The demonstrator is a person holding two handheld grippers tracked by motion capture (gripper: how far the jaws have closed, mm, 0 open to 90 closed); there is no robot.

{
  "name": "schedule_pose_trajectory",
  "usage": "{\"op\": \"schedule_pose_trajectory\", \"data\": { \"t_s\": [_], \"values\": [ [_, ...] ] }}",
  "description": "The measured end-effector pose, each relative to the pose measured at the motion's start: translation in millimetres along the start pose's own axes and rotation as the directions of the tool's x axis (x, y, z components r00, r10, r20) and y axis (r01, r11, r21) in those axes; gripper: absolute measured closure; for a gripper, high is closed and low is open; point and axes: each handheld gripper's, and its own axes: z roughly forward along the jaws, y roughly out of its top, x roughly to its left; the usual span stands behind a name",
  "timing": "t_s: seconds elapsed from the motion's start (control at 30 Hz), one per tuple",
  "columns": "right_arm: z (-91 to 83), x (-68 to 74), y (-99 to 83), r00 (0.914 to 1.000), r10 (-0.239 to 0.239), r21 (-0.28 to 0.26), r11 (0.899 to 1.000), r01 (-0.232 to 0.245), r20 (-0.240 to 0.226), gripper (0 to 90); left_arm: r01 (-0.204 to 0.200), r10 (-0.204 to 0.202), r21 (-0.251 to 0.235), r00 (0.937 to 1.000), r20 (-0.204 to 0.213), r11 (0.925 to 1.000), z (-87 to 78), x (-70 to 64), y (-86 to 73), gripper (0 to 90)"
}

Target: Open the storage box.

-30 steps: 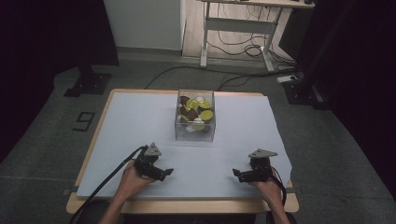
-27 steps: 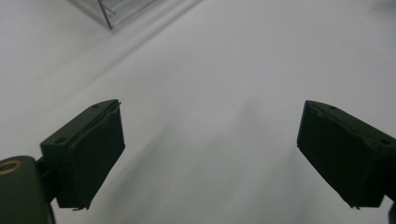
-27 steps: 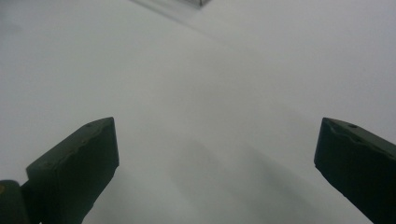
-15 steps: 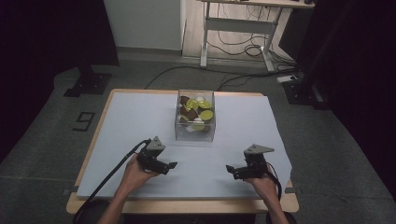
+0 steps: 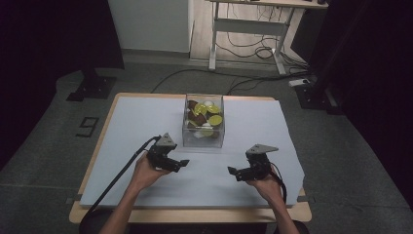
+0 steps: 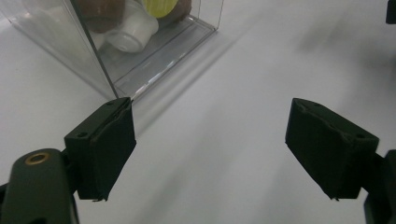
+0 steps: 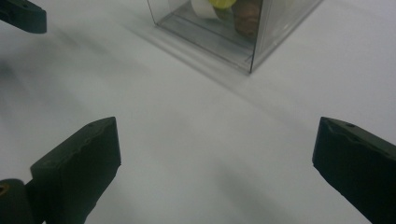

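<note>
A clear plastic box (image 5: 203, 122) stands at the middle of the white table cover, filled with yellow, brown and white pieces. My left gripper (image 5: 182, 164) is open in front of the box's left corner, a short gap from it; its own view has the box (image 6: 121, 42) just beyond the wide-spread jaws, with a white cup and a yellow piece inside. My right gripper (image 5: 233, 171) is open in front of the box's right side, farther back; its view shows the box corner (image 7: 233, 28) ahead and nothing between the jaws.
The white cover (image 5: 146, 117) lies over a wooden table (image 5: 195, 213) whose front edge is just behind my hands. A black cable (image 5: 122, 170) trails from the left gripper off the front. A desk frame (image 5: 248, 29) and floor cables stand beyond the table.
Both grippers have moved forward and inward toward the box. Both stay open and hold nothing.
</note>
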Motion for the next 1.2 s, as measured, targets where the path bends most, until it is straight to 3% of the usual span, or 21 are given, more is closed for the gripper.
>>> {"op": "schedule_pose_trajectory", "data": {
  "t_s": [0.17,0.4,0.67,1.03,1.2],
  "values": [
    [4.0,-1.4,6.6,0.9999,0.011,-0.017,1.0,-0.011,-0.01,1.3,-0.014,0.014,-0.001,0.9999,-0.006,0.9999,2.7,0.9,4.4,18.7],
    [12.9,-1.8,19.8,0.9999,0.006,-0.039,0.999,-0.007,-0.011,13.7,-0.019,0.019,-0.028,0.9998,-0.009,0.9994,6.3,3.5,13.4,23.1],
    [26.4,2.1,30.9,0.9998,-0.02,-0.024,1.0,0.02,-0.003,20.1,-0.021,0.021,-0.045,0.9997,-0.014,0.9988,13.1,4.1,23.1,27.1],
    [39.0,2.0,42.7,0.9997,0.005,-0.038,0.999,-0.006,-0.025,32.5,-0.024,0.023,-0.052,0.9996,-0.013,0.9984,24.6,6.4,31.5,34.0],
    [46.2,5.5,50.7,0.9995,-0.017,-0.049,0.999,0.016,-0.028,37.0,-0.038,0.037,-0.029,0.999,-0.024,0.9988,30.1,7.8,36.7,34.9]
  ]
}}
